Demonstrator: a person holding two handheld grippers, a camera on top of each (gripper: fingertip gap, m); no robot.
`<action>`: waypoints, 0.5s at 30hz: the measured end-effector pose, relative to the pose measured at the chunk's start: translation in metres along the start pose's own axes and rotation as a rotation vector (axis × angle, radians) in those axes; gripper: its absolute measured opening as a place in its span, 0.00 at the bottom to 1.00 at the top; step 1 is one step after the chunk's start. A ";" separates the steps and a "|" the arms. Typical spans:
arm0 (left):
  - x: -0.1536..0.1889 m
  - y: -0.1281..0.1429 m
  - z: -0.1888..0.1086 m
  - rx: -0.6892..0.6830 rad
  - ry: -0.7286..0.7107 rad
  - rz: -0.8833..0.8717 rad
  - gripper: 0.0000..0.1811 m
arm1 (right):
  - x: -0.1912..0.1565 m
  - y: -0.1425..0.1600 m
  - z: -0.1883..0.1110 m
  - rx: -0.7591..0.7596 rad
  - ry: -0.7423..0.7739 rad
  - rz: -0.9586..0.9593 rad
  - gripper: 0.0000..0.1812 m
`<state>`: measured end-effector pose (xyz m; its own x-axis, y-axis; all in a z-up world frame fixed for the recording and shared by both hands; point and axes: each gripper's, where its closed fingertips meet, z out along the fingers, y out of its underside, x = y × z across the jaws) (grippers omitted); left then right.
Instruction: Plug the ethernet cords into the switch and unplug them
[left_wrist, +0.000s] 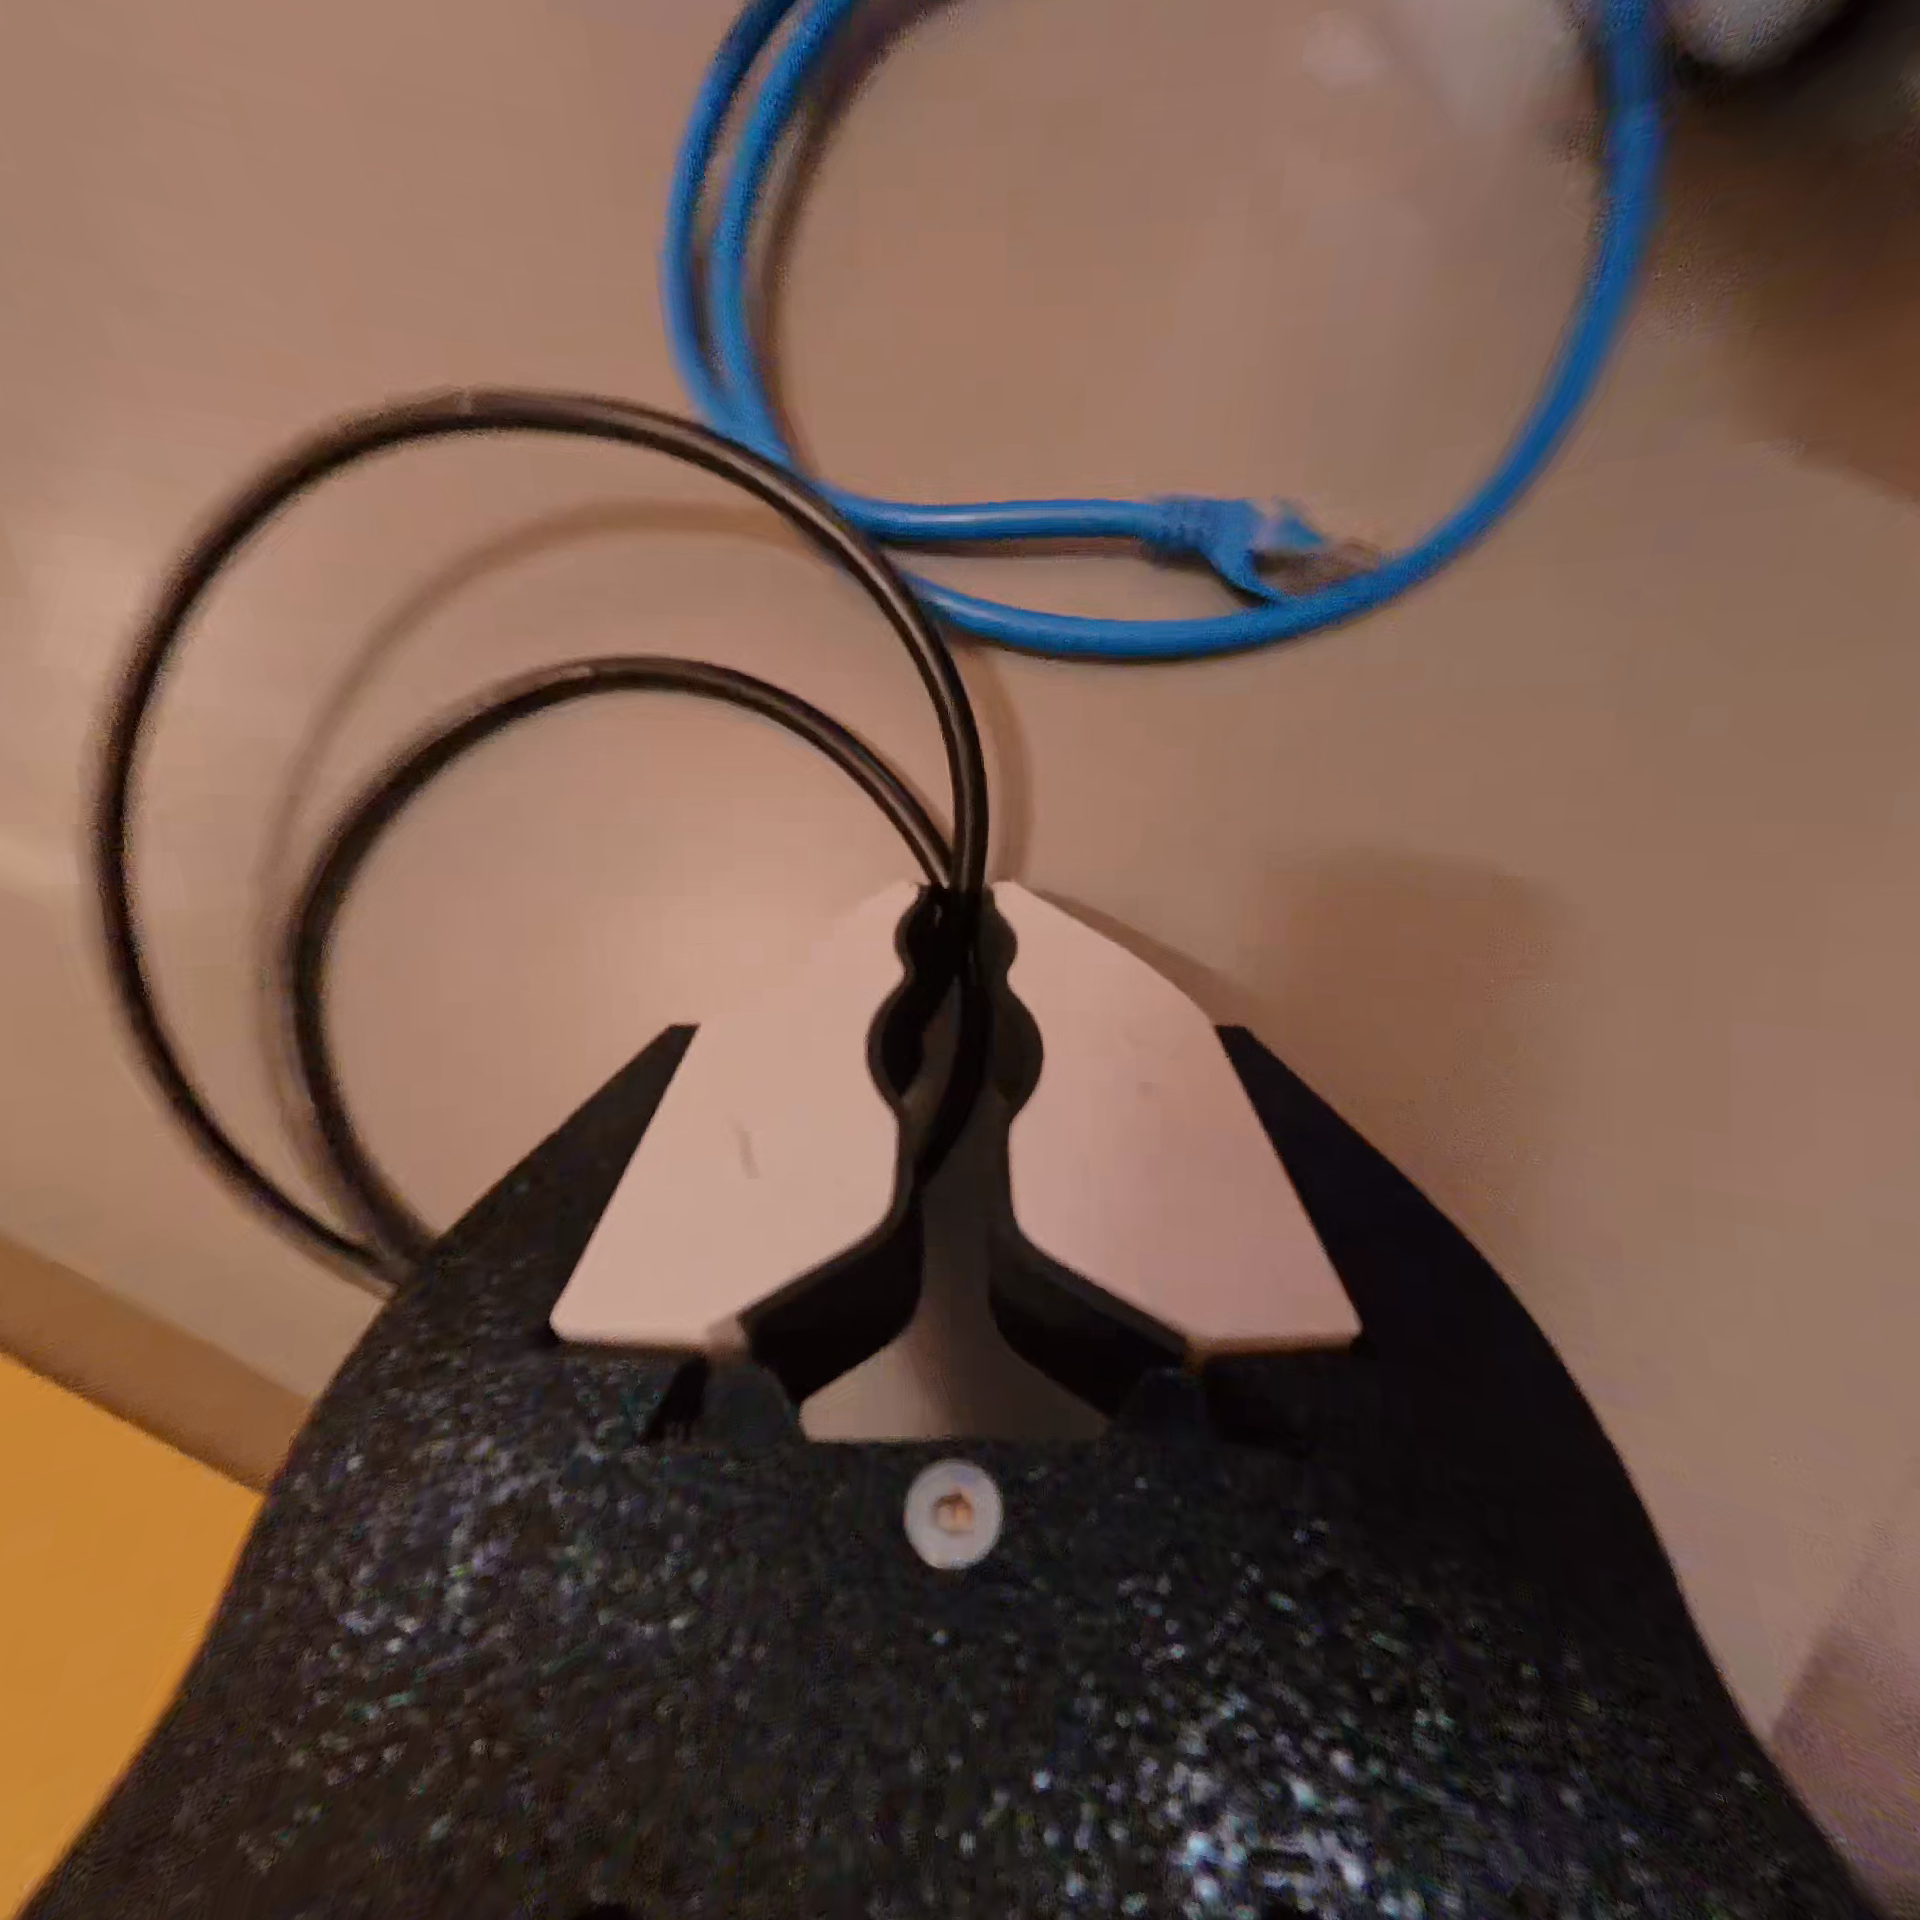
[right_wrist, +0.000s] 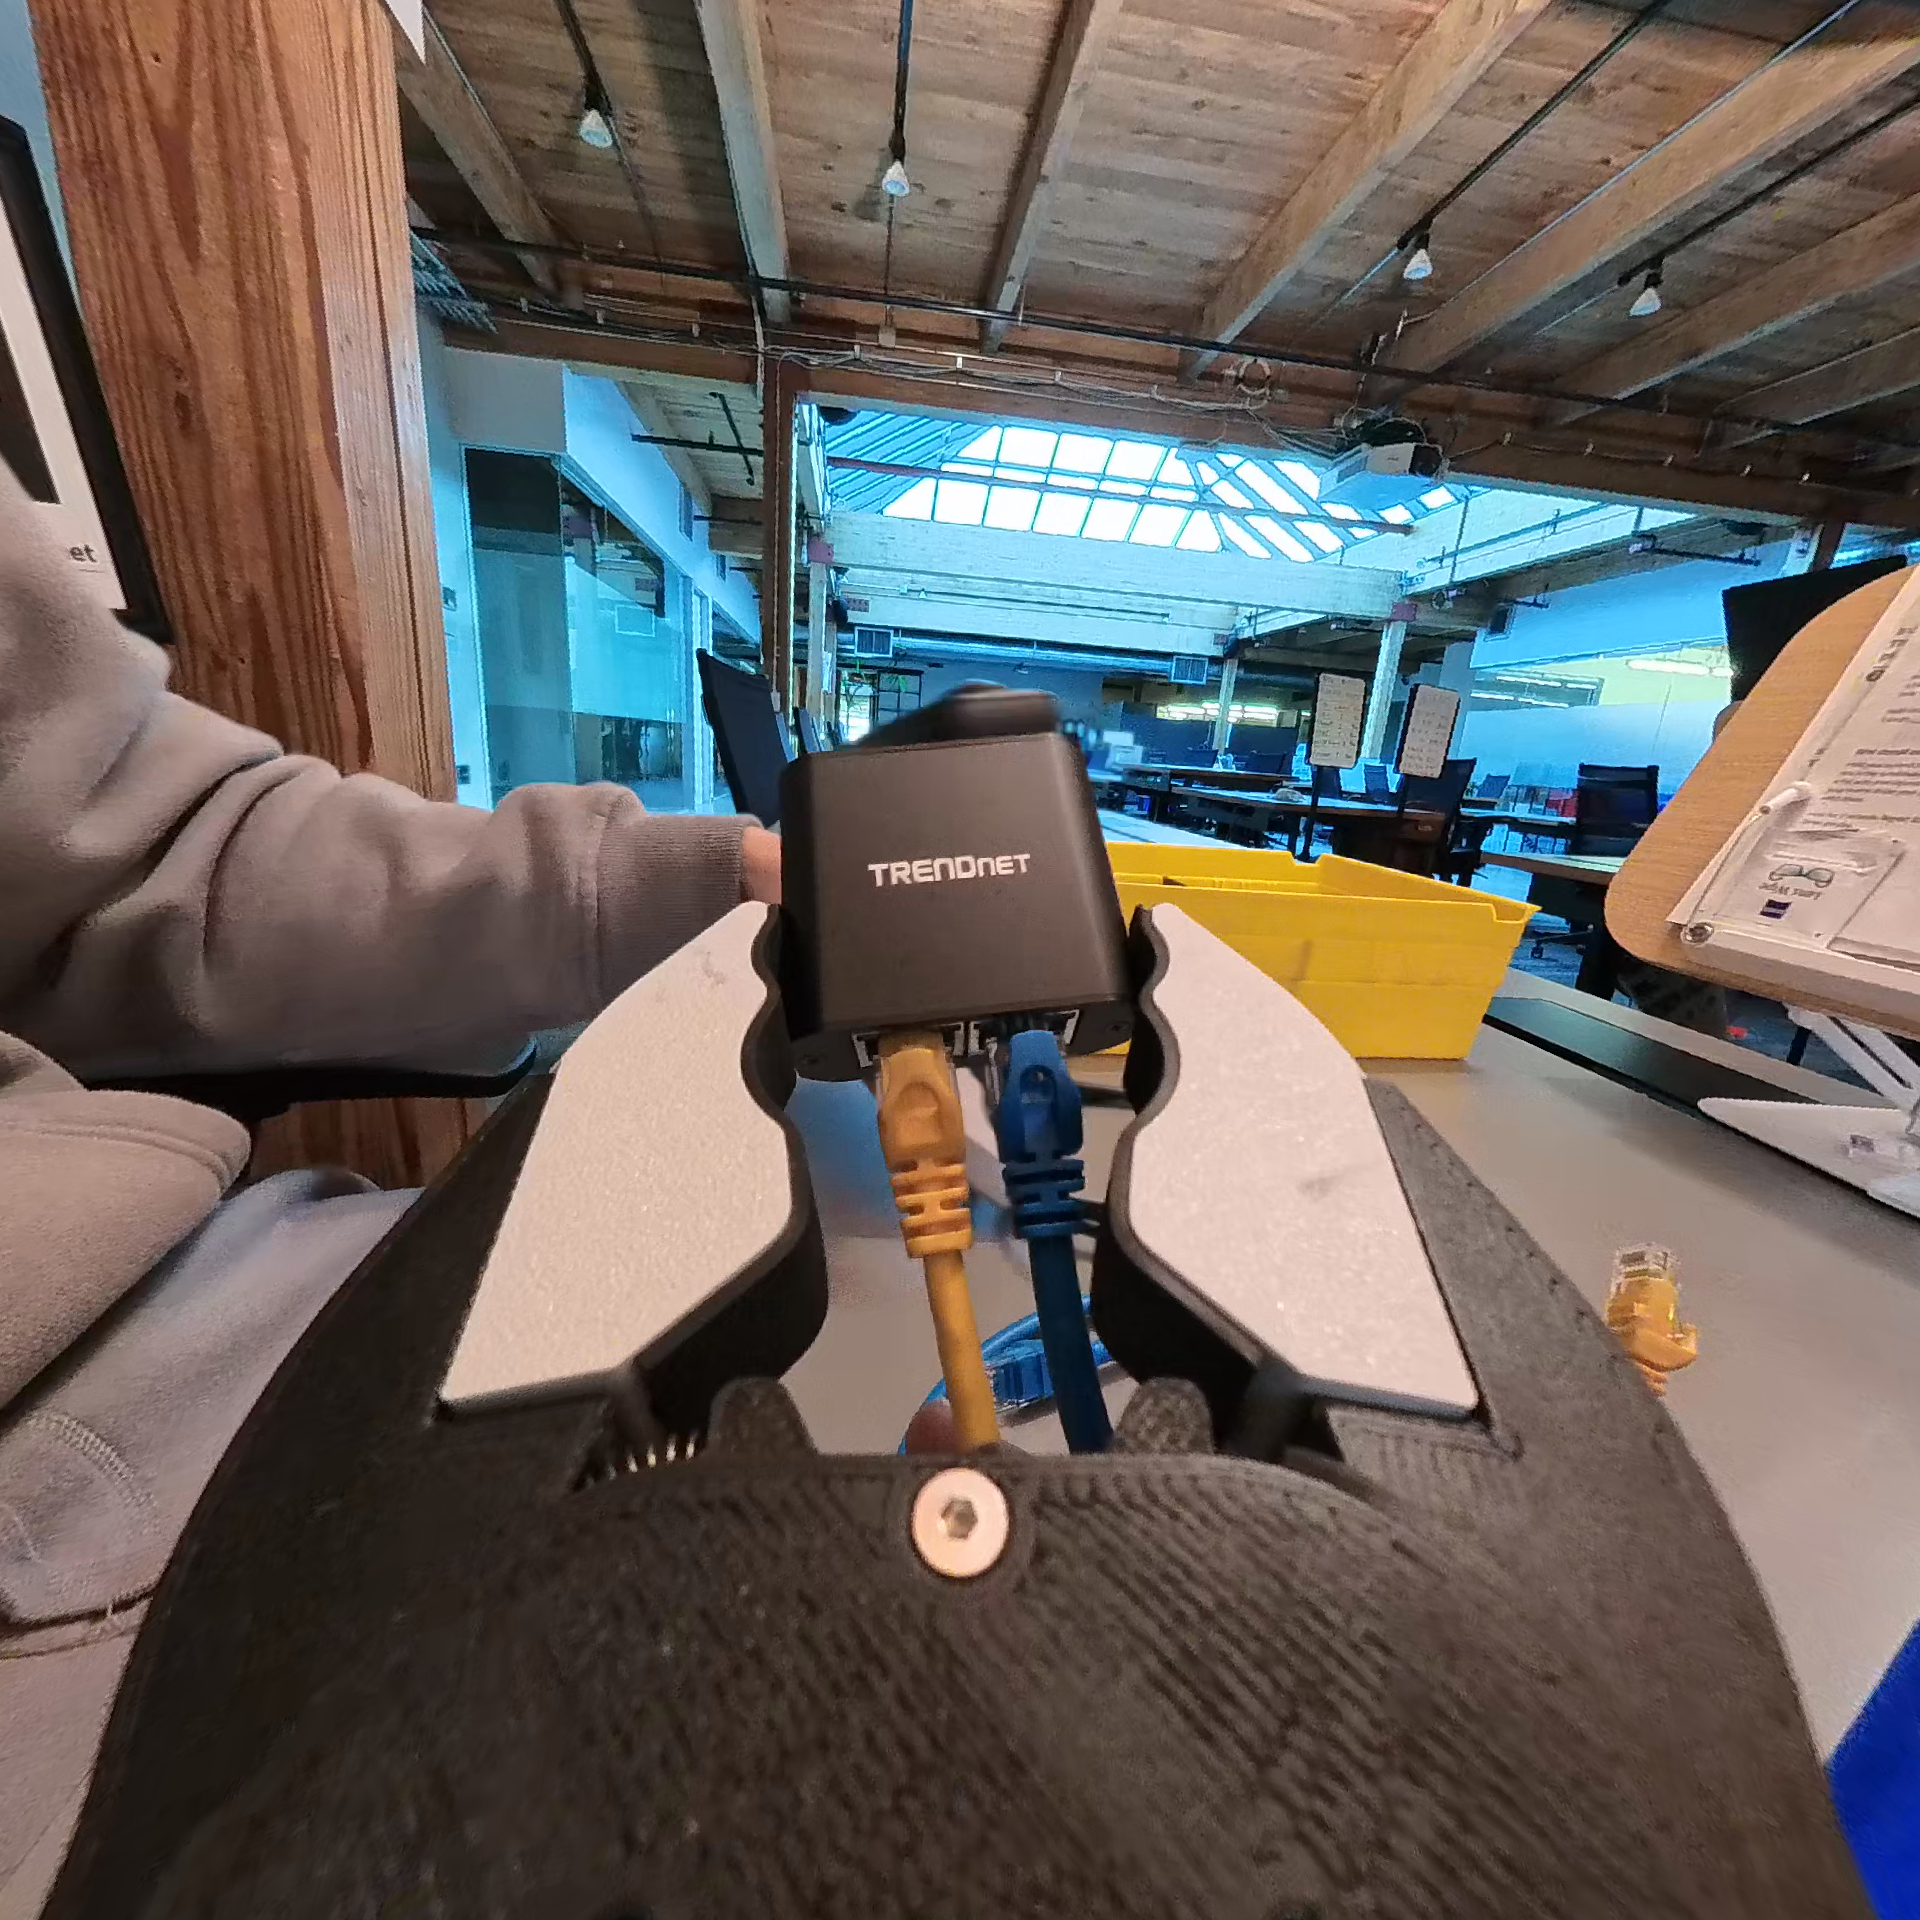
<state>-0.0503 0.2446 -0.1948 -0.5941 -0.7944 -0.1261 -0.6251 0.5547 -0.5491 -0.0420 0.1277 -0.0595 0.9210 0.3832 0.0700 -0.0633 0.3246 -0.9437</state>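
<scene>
Switch (right_wrist: 951, 914) sits clamped between the fingertips of my right hand-held gripper (right_wrist: 956, 971), held up off the bench (right_wrist: 1766, 1195), port face toward the camera. Black box, white logo on top. Yellow cord (right_wrist: 925, 1164) plugged into a left port, dark blue cord (right_wrist: 1039, 1153) into a port just right of it; both run back between the fingers toward the gripper body. A loose yellow plug (right_wrist: 1647, 1314) lies on the bench to the right, apart from the switch.

My left hand-held gripper (left_wrist: 958, 904) is pressed together on a thin black cord (left_wrist: 520, 623), pinching several strands at the tips; the cord loops out to the left in two arcs. Cannot tell where its plug is. Light blue cord (left_wrist: 1143, 343) lies coiled on the bench beyond it, its plug (left_wrist: 1236, 540) free inside the coil. That view is motion-blurred.

Bench is plain and smooth, grey in the right view. Yellow bin (right_wrist: 1320, 935) behind the switch, a tilted wooden board with papers (right_wrist: 1787, 769) at far right. Grey sleeve (right_wrist: 343, 914) reaches in from the left. Open office with wood-beam ceiling, skylight, thick wooden post (right_wrist: 249, 395) at left
</scene>
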 end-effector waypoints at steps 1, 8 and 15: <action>0.004 0.000 -0.006 0.019 -0.010 0.124 0.04 | 0.000 0.000 0.000 0.004 0.002 -0.001 0.34; 0.016 0.055 -0.056 -0.032 -0.053 0.443 0.06 | 0.000 0.000 0.000 -0.003 -0.002 0.000 0.34; -0.024 0.077 -0.091 0.040 -0.201 -0.348 0.15 | 0.000 0.002 0.001 -0.014 -0.002 0.002 0.34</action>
<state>-0.1304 0.3285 -0.1586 -0.2371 -0.9678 -0.0842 -0.7491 0.2373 -0.6185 -0.0428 0.1295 -0.0606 0.9199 0.3859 0.0692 -0.0596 0.3121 -0.9482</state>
